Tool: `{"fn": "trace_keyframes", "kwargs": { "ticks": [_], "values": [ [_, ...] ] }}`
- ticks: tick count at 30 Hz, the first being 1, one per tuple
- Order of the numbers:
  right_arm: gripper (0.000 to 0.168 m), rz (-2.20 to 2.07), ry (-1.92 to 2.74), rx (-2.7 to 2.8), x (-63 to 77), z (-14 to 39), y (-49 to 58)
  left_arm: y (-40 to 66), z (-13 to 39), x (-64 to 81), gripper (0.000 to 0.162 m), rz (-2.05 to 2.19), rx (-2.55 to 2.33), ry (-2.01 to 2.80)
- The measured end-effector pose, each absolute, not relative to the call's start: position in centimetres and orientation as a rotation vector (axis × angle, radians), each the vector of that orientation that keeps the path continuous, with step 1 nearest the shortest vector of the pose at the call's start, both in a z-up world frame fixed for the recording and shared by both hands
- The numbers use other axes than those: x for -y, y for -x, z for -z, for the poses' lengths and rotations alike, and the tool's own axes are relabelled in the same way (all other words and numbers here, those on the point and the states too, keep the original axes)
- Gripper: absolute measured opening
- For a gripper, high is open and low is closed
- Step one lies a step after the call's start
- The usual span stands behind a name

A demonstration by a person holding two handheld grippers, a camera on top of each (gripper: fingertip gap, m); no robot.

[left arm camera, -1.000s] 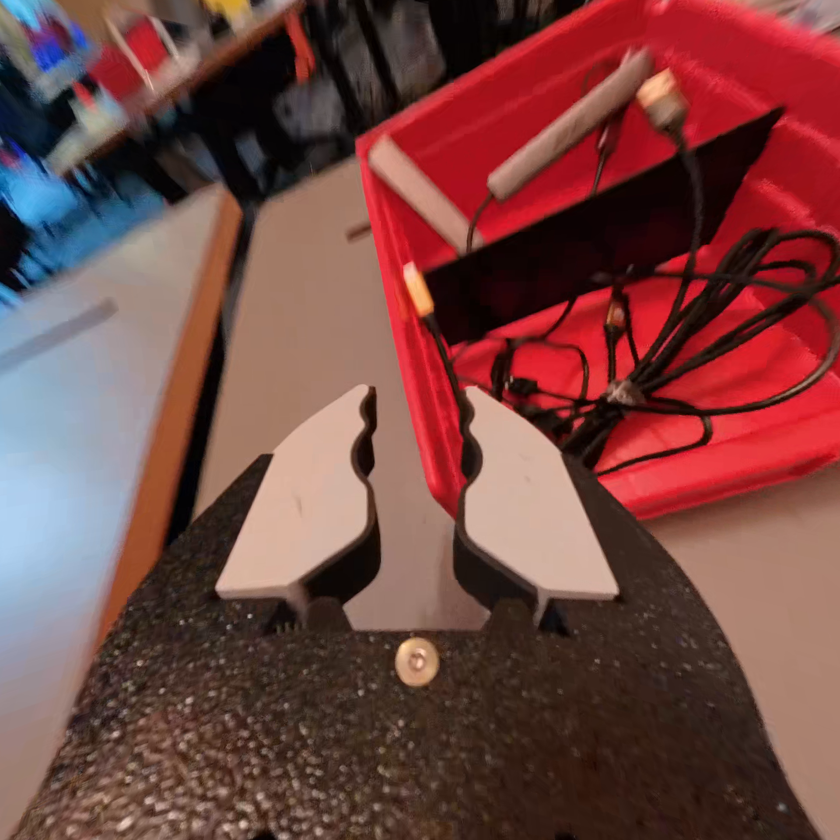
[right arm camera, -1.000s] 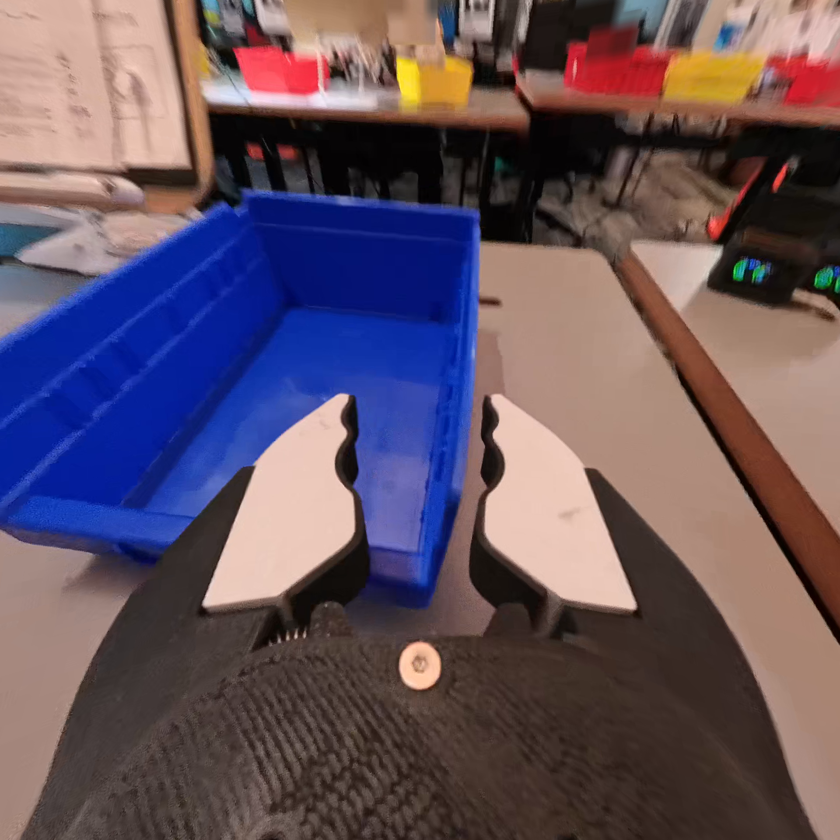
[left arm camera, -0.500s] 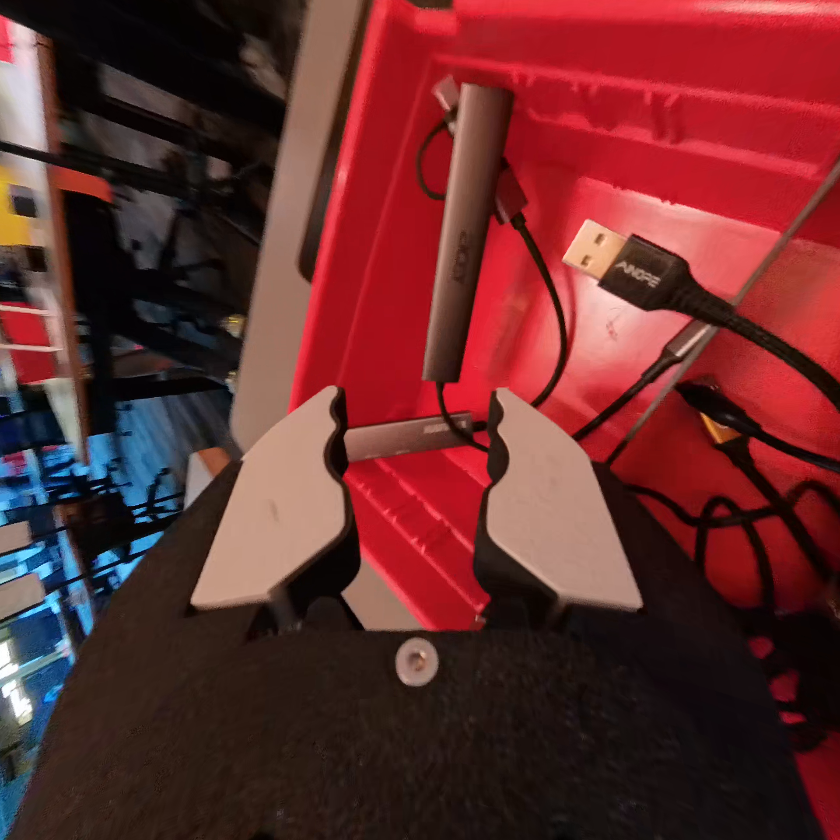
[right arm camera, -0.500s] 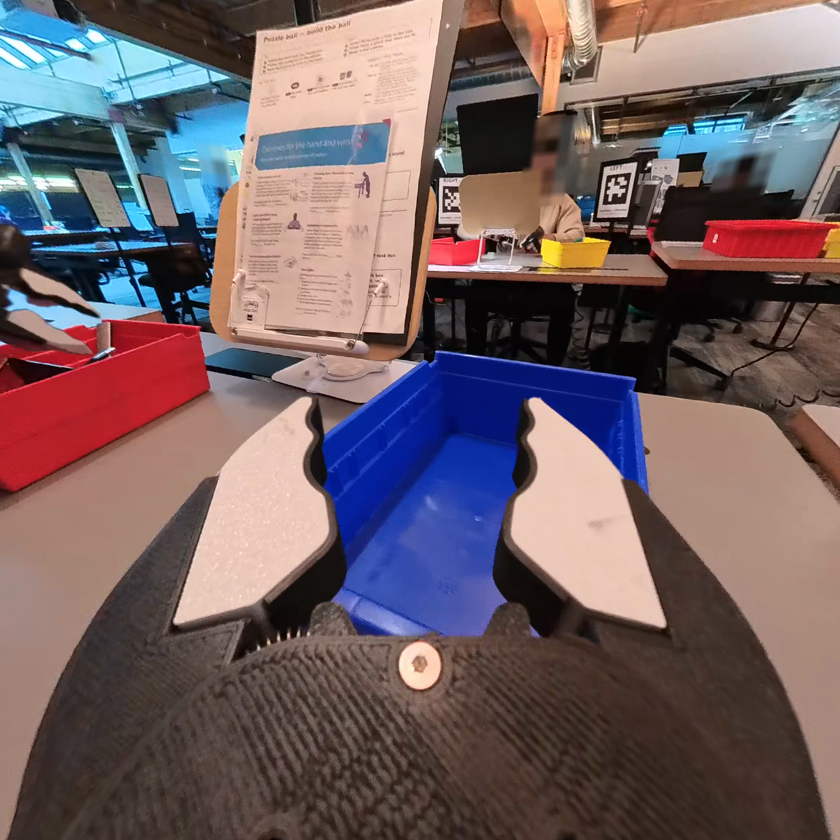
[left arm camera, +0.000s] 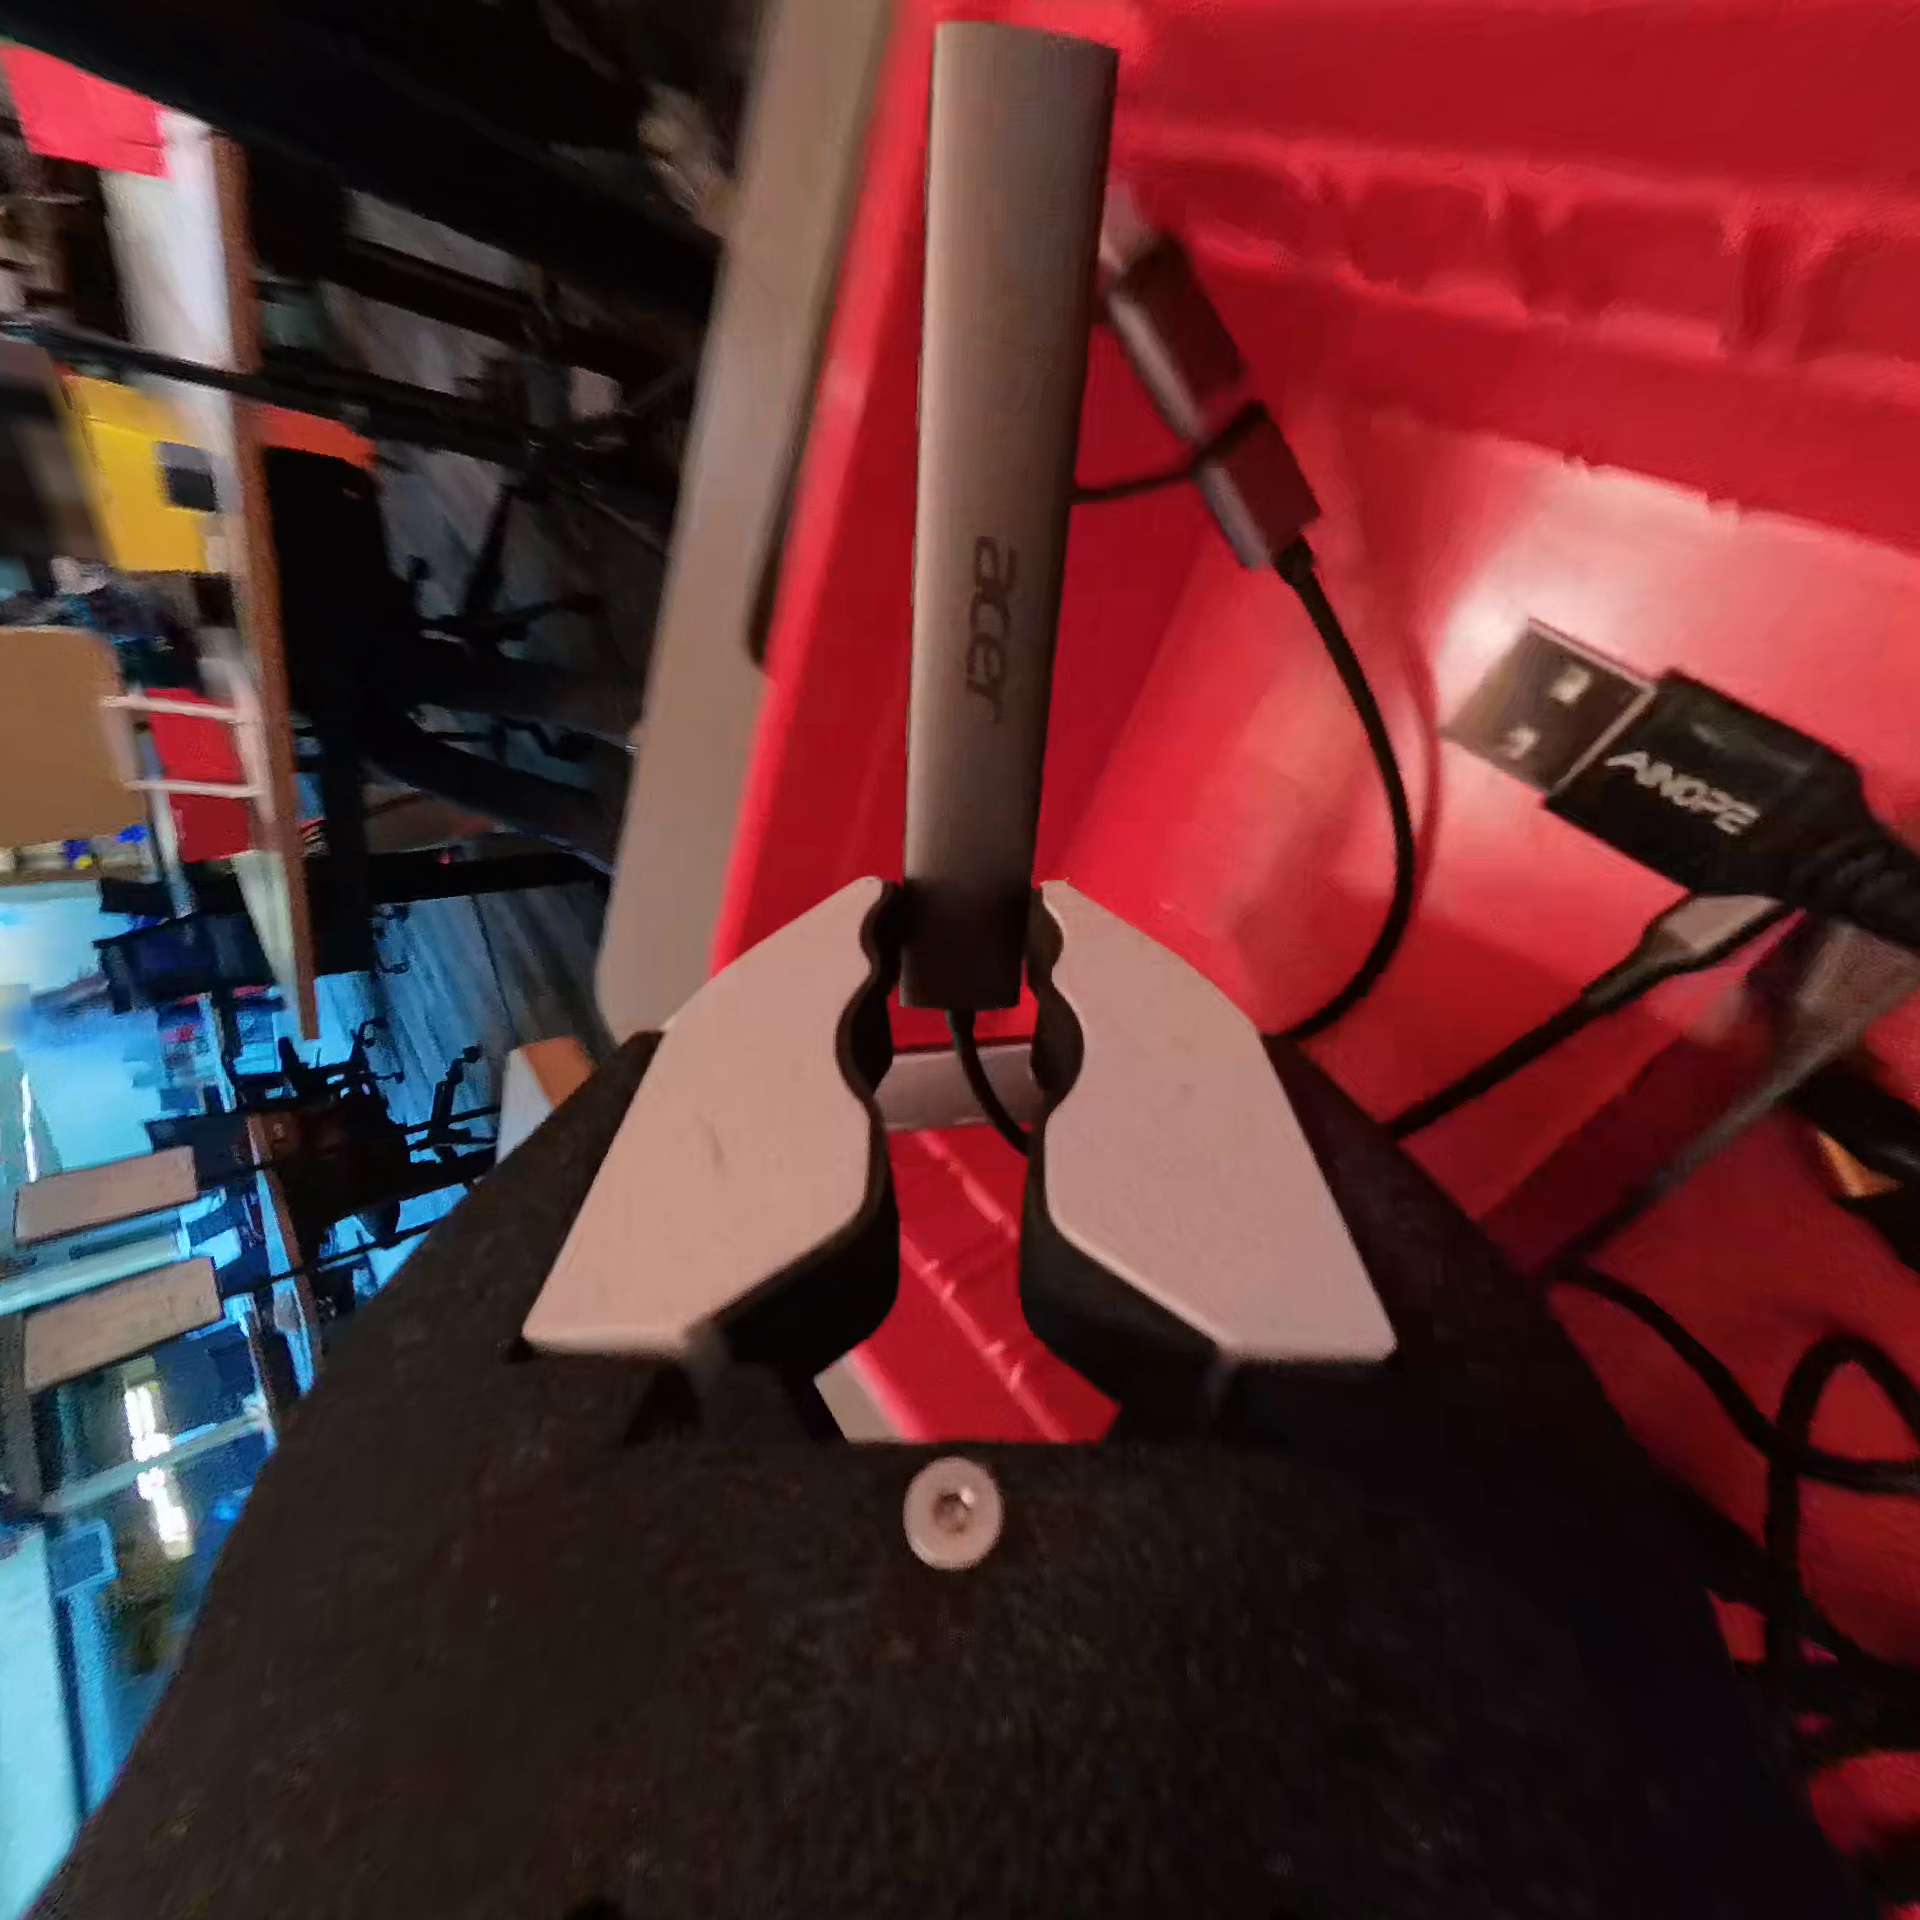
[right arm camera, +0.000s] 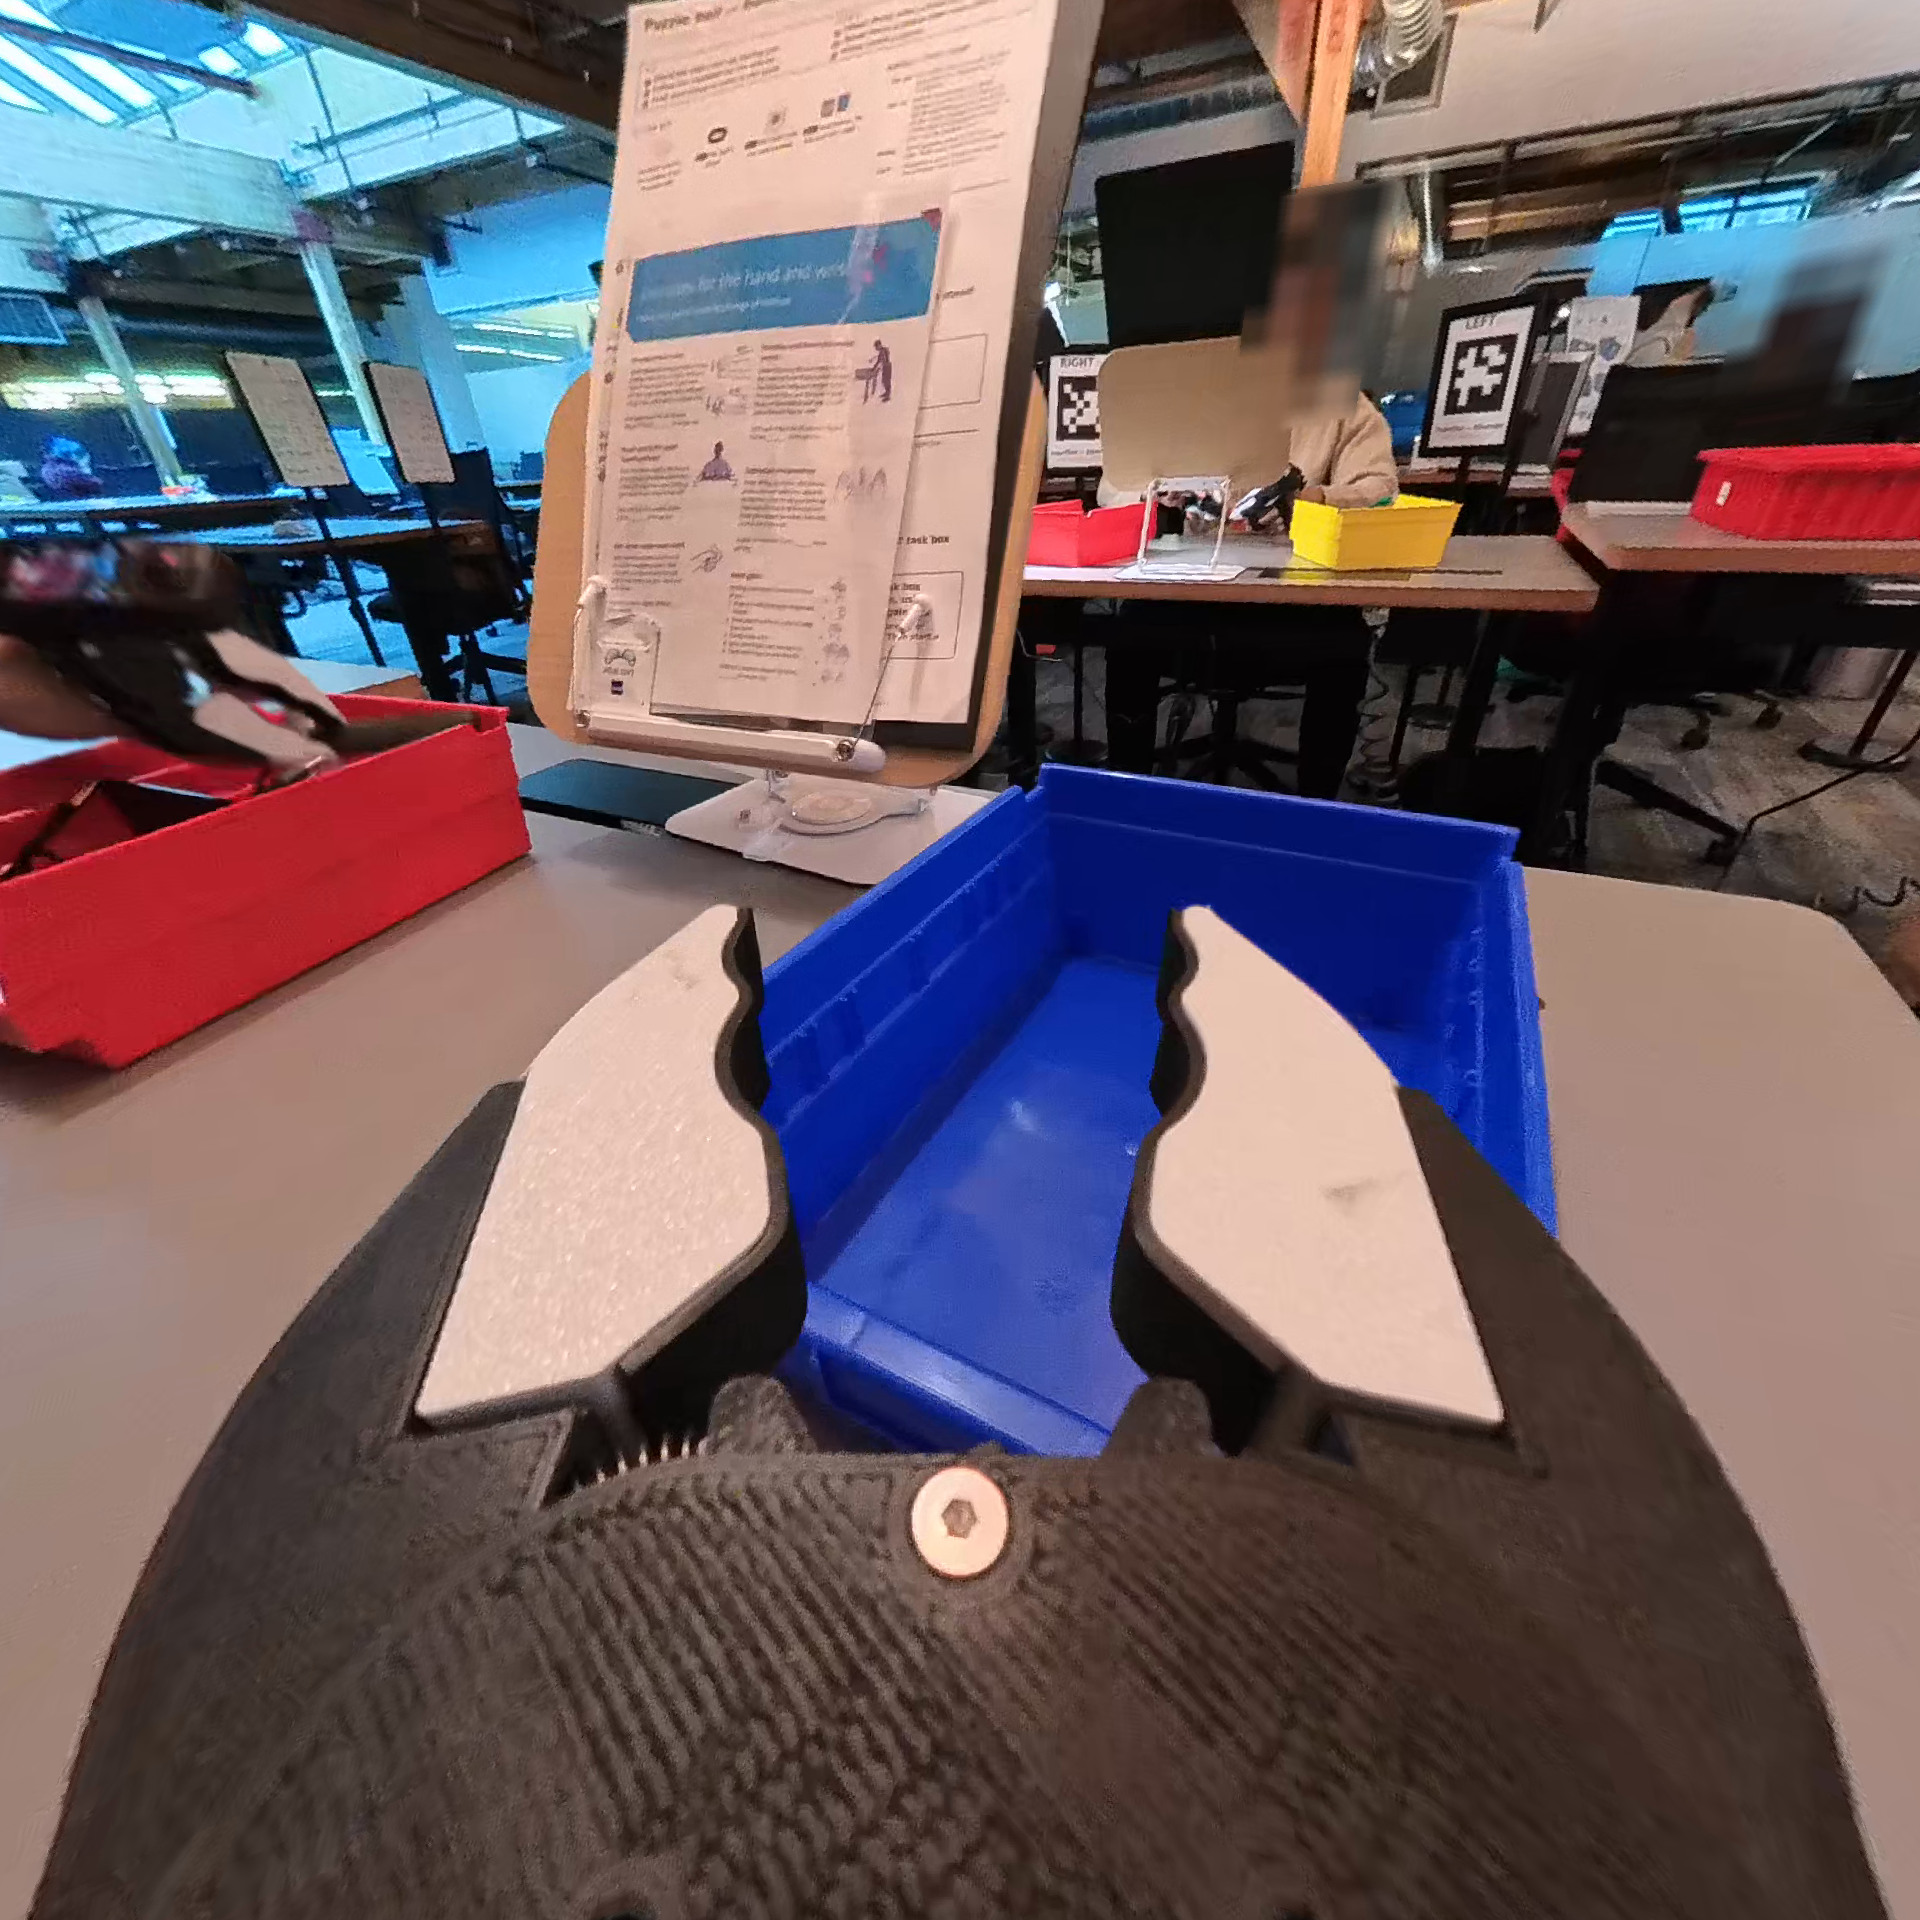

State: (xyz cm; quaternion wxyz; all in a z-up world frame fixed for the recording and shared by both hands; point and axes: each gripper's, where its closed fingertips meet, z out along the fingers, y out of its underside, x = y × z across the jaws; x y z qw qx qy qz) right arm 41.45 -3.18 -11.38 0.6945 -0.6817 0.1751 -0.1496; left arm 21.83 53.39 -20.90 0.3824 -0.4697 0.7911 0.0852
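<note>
Grey metal USB hub [left arm camera: 992, 499], rigid, light, probably slick, is sitting clamped at its cable end between left gripper [left arm camera: 961, 925] fingers inside the red bin [left arm camera: 1558, 260], while right gripper [right arm camera: 956, 997] is hovering open-jawed over the empty blue bin [right arm camera: 1496, 1039].

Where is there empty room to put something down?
The blue bin under the open right tool is bare inside. Grey table between it and the red bin is free. The red bin is crowded: cables, left tool around a grey hub.
</note>
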Motion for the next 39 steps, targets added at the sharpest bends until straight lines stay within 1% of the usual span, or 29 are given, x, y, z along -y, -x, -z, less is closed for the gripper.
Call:
{"fn": "trace_keyframes", "kwargs": {
  "ticks": [1,5,9,11,13,14,16,18,22,24,27,31,32,34,37,38,39],
  "values": [
    [0.073,0.341,1.523,-0.383,3.0,11.3,-41.4,-21.8,19.0,-53.3,0.022,-0.184,-1.950,1.206],
    [0.071,0.295,1.507,-0.353,1.8,10.7,-40.2,-21.0,9.0,-52.1,0.023,-0.047,-1.667,1.199],
    [0.067,0.237,1.480,-0.269,0.0,9.3,-37.4,-19.4,-2.1,-47.5,0.023,0.217,-1.395,1.185],
    [0.067,0.213,1.476,-0.209,-1.2,8.6,-35.5,-18.5,-5.8,-43.9,0.022,0.382,-1.322,1.204],
    [0.067,0.167,1.473,-0.149,-2.5,8.0,-33.2,-18.3,-6.7,-39.2,0.022,0.584,-1.356,1.250],
    [0.067,0.129,1.459,-0.124,-3.1,7.5,-31.9,-18.3,-6.3,-36.4,0.022,0.690,-1.396,1.271],
    [0.067,0.027,1.418,-0.082,-4.1,6.5,-29.1,-18.5,-3.6,-30.6,0.022,0.893,-1.506,1.300],
    [0.066,-0.074,1.399,-0.083,-5.1,6.2,-26.9,-18.3,0.6,-24.9,0.022,1.124,-1.594,1.355],
    [0.062,-0.288,1.418,-0.138,-7.2,7.5,-22.9,-17.4,8.5,-14.5,0.023,1.617,-1.675,1.384],
    [0.059,-0.330,1.487,-0.077,-7.9,8.6,-20.0,-17.2,12.2,-11.6,0.022,1.684,-1.683,1.379],
    [0.054,-0.210,1.587,-0.059,-8.5,10.8,-18.9,-17.8,15.9,-9.9,0.022,1.626,-1.608,1.416],
    [0.046,-0.201,1.635,-0.057,-8.9,12.8,-18.7,-17.8,17.5,-8.8,0.022,1.408,-1.608,1.318],
    [0.038,-0.193,1.640,-0.040,-9.0,13.2,-18.7,-17.7,17.5,-8.3,0.022,1.368,-1.633,1.281],
    [0.015,-0.215,1.591,0.015,-8.9,12.9,-18.0,-17.5,17.5,-8.1,0.022,1.302,-1.658,1.259],
    [0.012,-0.321,1.604,0.078,-9.0,12.9,-17.1,-17.1,17.6,-8.0,0.022,1.296,-1.711,1.259],
    [0.011,-0.372,1.632,0.111,-8.8,13.1,-16.8,-16.8,17.6,-7.9,0.025,1.302,-1.746,1.234],
    [0.010,-0.431,1.651,0.156,-8.4,13.2,-16.4,-16.4,17.2,-7.7,0.040,1.318,-1.778,1.195]
  ]
}}
